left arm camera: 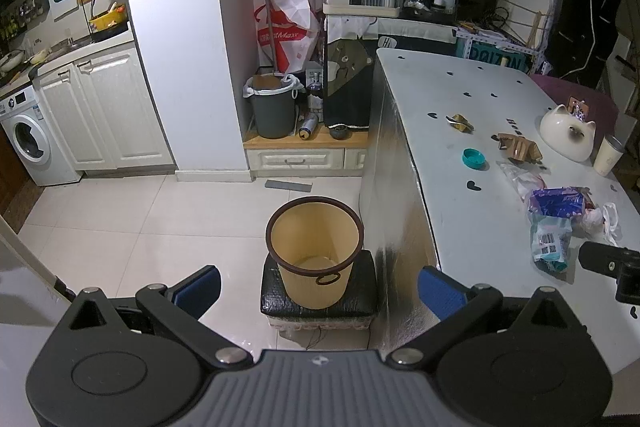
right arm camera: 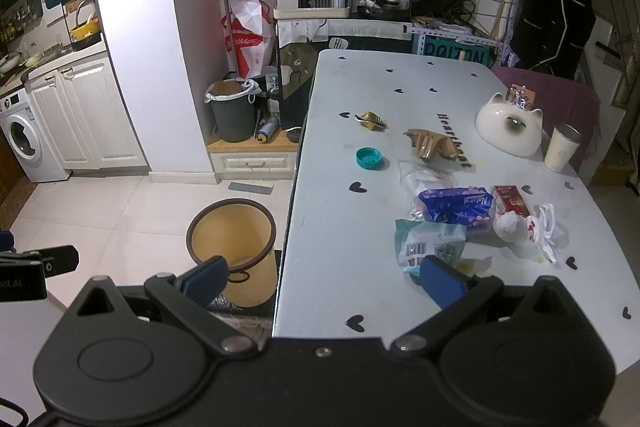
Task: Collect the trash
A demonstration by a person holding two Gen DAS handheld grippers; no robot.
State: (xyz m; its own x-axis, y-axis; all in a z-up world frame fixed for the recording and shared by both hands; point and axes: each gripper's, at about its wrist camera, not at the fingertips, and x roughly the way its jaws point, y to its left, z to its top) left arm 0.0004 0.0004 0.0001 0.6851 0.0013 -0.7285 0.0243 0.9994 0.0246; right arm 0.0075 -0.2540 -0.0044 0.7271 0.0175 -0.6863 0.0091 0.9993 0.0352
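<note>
At the far left the left gripper (left arm camera: 318, 285) hung above the floor with its blue pads spread wide and nothing between them, aimed down at the tan bin (left arm camera: 316, 251). That bin stood on a dark stool (left arm camera: 276, 291) drawn close against the table's side, apparently so that rubbish could be dropped over the table edge (right arm camera: 294, 187) into its open mouth; its visible bottom held no trash. Raising it on the stool also brought its dark rim nearer the tabletop.

Over the table's near edge the right gripper (right arm camera: 324, 281) waited, jaws likewise wide and empty, its right pad just in front of the teal wrapper (right arm camera: 430, 245), probably the first piece to take since it lay closest. The trash itself was all on the white table: a teal bottle cap (right arm camera: 369, 157) nearest the bin side, a small gold wrapper (right arm camera: 372, 121) beyond it, a crumpled brown paper (right arm camera: 430, 143), a clear plastic bag (right arm camera: 424, 177), a blue tissue pack (right arm camera: 456, 207) partly overlapping the teal wrapper, a red box (right arm camera: 512, 201) touching it, and a crumpled white bag (right arm camera: 524, 227) furthest right.

A cat-shaped ceramic dish (right arm camera: 508, 129) and a cream cup (right arm camera: 562, 147) stood well apart at the far right, likely keepers and not rubbish. The collecting looked not yet begun
</note>
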